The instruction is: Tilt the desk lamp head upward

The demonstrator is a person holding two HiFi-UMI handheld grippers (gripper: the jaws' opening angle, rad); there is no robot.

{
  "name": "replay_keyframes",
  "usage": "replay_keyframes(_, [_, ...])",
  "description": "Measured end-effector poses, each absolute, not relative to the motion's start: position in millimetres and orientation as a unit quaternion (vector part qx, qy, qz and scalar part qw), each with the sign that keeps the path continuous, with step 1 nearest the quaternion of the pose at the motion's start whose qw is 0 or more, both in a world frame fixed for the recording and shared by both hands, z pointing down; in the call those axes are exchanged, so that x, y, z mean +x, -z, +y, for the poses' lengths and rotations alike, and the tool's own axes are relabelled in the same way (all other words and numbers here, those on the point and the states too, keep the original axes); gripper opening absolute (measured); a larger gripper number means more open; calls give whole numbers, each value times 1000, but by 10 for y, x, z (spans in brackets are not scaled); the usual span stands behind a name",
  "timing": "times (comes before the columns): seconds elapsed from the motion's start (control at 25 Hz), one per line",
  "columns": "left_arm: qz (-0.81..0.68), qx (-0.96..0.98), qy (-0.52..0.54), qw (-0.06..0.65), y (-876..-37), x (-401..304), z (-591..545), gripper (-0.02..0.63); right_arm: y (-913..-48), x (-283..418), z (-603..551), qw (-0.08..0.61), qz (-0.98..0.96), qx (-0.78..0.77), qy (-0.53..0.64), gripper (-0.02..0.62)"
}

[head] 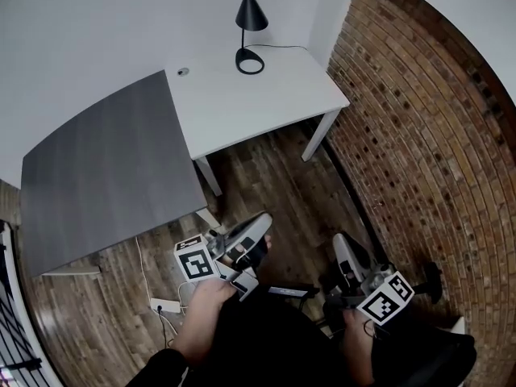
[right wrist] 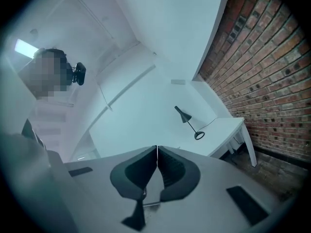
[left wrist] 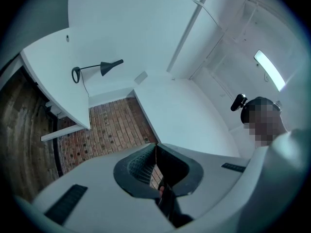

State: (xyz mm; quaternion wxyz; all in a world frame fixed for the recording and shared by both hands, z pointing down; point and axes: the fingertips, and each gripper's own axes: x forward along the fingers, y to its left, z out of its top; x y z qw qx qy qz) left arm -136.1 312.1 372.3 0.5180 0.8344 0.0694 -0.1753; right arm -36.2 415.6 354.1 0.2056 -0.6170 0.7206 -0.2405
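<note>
**Lamp**: black, with a ring base, a thin stem and a cone head angled downward. It stands at the back of the white bench, close to the white wall and toward the corner where the brick wall begins. A thin cord runs from the base toward that corner. The lamp also shows small and far off in the left gripper view and the right gripper view. Nothing touches it.

**White bench**: rectangular with white legs, and a small round hole near its back left corner.

**Grey bench**: dark top, butted against the white bench's left edge, nothing on it.

**Floor**: dark wood boards. A white power strip with leads lies under the grey bench's near edge.

**Left claw**: held low over the floor, well apart from the lamp. Its own view shows the jaws closed pad to pad with nothing between them. The marker cube sits just above the left hand.

**Right claw**: also low over the floor, beside the left and apart from it. Its own view shows the jaws pressed together and empty. The marker cube sits above the right hand.
</note>
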Motion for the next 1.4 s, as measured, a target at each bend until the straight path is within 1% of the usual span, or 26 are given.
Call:
replay_keyframes(0.2, [76,829,183,524,-3791,-1387,2726,11,-3571,-368,3783,198,720,-620,240,15])
replay_keyframes(0.44, [92,828,198,516,-3701,-1267,2486,11,-3599,-166,3483,221,714,-617,246,15])
replay_keyframes(0.6, [76,829,197,518,-3757,-1100,2321,11,-3656,50,3248,226,725,-601,249,15])
replay_keyframes(0.76, [47,831,196,518,-3819,-809,2095,11,-3709,416,2962,241,737,-577,257,15])
replay_keyframes(1.0, [16,847,203,490,-3607,-218,1857,11,-3589,1045,2582,251,766,-532,258,15])
replay_keyframes(1.4, [-37,851,196,486,-3629,352,1748,11,-3634,1674,2304,266,789,-478,278,15])
